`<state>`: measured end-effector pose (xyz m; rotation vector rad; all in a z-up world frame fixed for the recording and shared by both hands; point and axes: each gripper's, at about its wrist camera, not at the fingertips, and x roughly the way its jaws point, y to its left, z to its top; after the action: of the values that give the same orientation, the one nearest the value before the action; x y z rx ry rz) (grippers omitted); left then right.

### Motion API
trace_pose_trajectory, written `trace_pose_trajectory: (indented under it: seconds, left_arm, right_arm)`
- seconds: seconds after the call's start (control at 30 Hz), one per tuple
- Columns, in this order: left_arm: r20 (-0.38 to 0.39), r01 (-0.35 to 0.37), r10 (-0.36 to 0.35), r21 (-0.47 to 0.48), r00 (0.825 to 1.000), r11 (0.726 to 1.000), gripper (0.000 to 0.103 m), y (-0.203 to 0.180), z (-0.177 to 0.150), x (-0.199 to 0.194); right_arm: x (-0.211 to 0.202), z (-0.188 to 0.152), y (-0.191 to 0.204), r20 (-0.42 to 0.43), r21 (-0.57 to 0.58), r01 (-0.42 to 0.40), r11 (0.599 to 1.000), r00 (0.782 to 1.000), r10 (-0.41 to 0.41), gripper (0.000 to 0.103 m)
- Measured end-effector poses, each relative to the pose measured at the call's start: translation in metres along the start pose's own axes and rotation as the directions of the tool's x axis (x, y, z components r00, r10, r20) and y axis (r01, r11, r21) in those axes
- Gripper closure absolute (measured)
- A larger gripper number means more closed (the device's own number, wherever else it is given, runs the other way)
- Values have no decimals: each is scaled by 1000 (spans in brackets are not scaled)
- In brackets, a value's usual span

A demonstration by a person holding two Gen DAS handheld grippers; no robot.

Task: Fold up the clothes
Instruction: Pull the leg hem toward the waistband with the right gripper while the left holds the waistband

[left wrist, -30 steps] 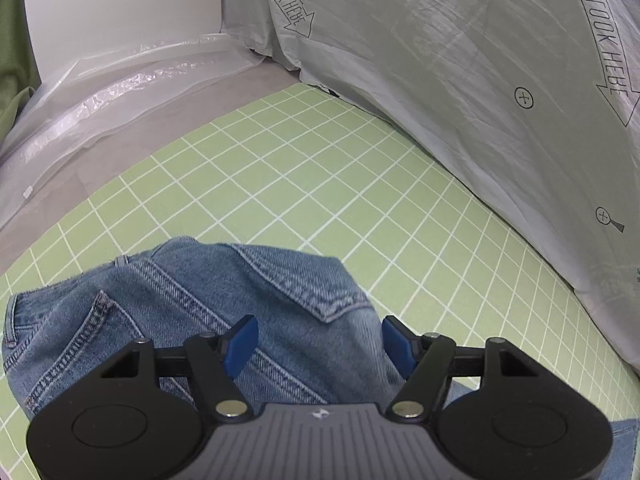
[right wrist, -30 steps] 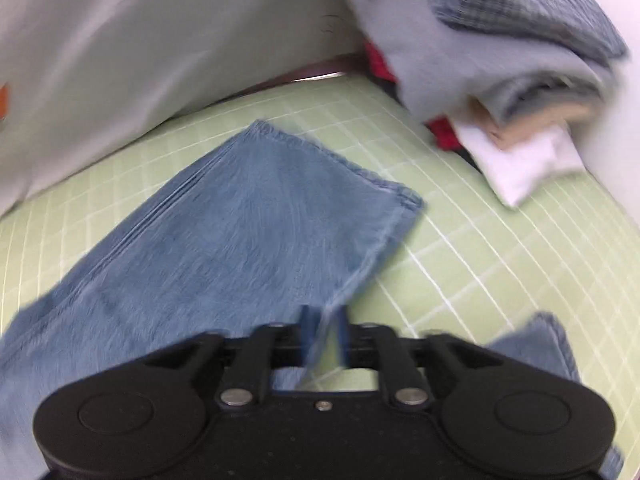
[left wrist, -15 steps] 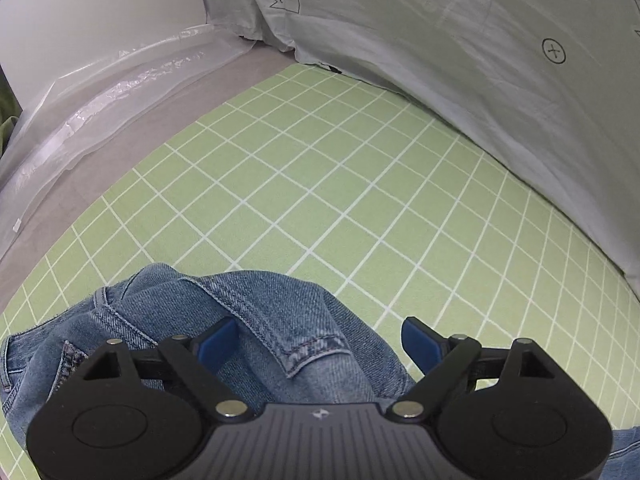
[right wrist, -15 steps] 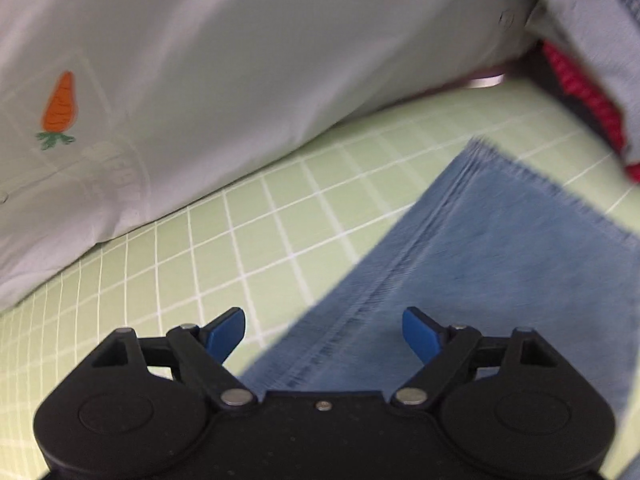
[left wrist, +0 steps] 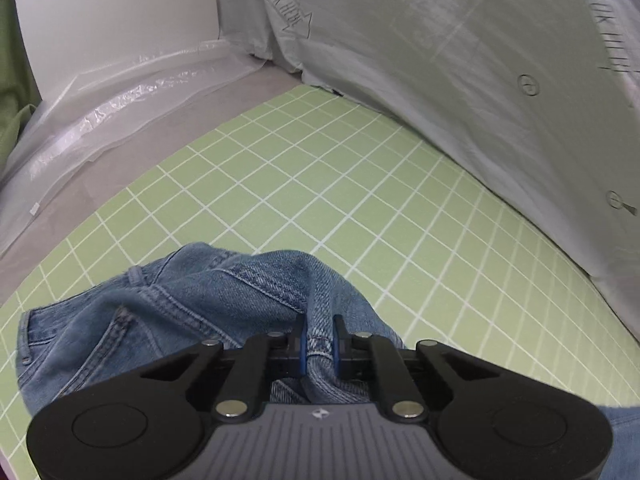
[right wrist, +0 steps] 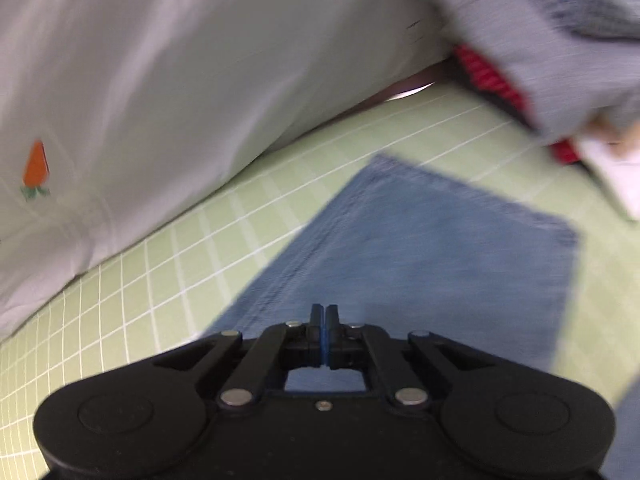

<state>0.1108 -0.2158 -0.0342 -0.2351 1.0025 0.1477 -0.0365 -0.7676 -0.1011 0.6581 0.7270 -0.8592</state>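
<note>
A pair of blue jeans lies on the green grid mat (left wrist: 320, 184). Its waist end (left wrist: 180, 304), with pocket seams and belt loops, is bunched up in the left wrist view. My left gripper (left wrist: 319, 340) is shut on a raised fold of that denim. In the blurred right wrist view a flat jeans leg (right wrist: 440, 248) stretches away to its hem. My right gripper (right wrist: 323, 334) hovers over the near part of this leg, its blue pads pressed together with no cloth showing between them.
A grey printed sheet (left wrist: 480, 80) with a carrot motif (right wrist: 36, 168) hangs along the mat's far side. Clear plastic film (left wrist: 120, 108) covers the table's left edge. A pile of other clothes (right wrist: 560, 52), grey, red and white, sits at the far right.
My left gripper closed on the jeans' waist fold after standing open. My right gripper, open half a second ago, has shut and swung right, so the leg's hem and the clothes pile show again.
</note>
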Motion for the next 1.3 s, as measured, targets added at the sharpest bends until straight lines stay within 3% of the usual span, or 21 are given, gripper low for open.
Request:
trace_pose_trajectory:
  seconds: [0.07,0.1,0.13,0.17,0.2,0.27,0.37,0.47,0.63,0.83,1.0,1.07,1.1,1.13,1.2,1.3]
  left_arm:
    - [4,12,-12,17,1000,1000,91,8,-15,-15]
    - [0,15,-15,23,1000,1000,91,13,-23,-21]
    - [-8,16,-16,24,1000,1000,91,16,-31,-26]
    - [-17,17,-17,20,1000,1000,91,19,-40,-30]
    - [-27,20,-19,10,999,1000,91,21,-48,-34]
    - [-40,26,-27,-3,999,1000,91,27,-61,-40]
    - [-51,25,-26,-23,998,999,91,34,-74,-42]
    - [-57,16,-19,-46,998,999,91,35,-77,-39]
    - [-77,-15,10,-64,997,998,91,32,-75,-25]
    - [-111,-68,66,-16,992,998,90,22,-67,-3]
    - [-125,-81,83,19,989,997,90,18,-64,3]
    - [-129,-74,75,14,989,997,90,19,-63,2]
    - [-130,-67,67,3,989,998,90,21,-63,2]
    - [-132,-60,58,-8,990,998,90,23,-63,1]
    - [-134,-46,41,-33,990,998,89,27,-62,-1]
    - [-128,-25,19,-47,992,999,89,30,-61,-9]
  right_arm:
    - [-10,-4,-10,6,-2,-12,1000,1000,12,102]
    - [-12,-9,-9,0,-18,-25,1000,1000,25,95]
    - [-14,-14,-9,-6,-34,-38,999,999,38,67]
    - [-16,-19,-8,-12,-50,-52,997,999,51,45]
    - [-18,-24,-7,-18,-66,-65,996,998,64,4]
    - [-23,-34,-6,-31,-97,-92,991,995,90,0]
    - [-15,-43,16,-64,-201,-150,968,988,140,0]
    - [-1,-43,35,-89,-229,-155,961,986,138,0]
    - [34,-28,66,-112,-203,-107,973,990,86,0]
    - [75,-11,104,-142,-174,-49,984,990,24,0]
    - [83,-16,115,-104,-220,64,973,991,-89,1]
    - [78,-17,113,-76,-233,72,970,993,-91,5]
    - [75,-17,111,-61,-238,72,969,994,-89,16]
    - [72,-17,109,-47,-243,73,967,995,-86,43]
    - [59,-20,98,-22,-242,72,968,997,-79,85]
    - [19,-33,61,0,-209,64,976,998,-65,100]
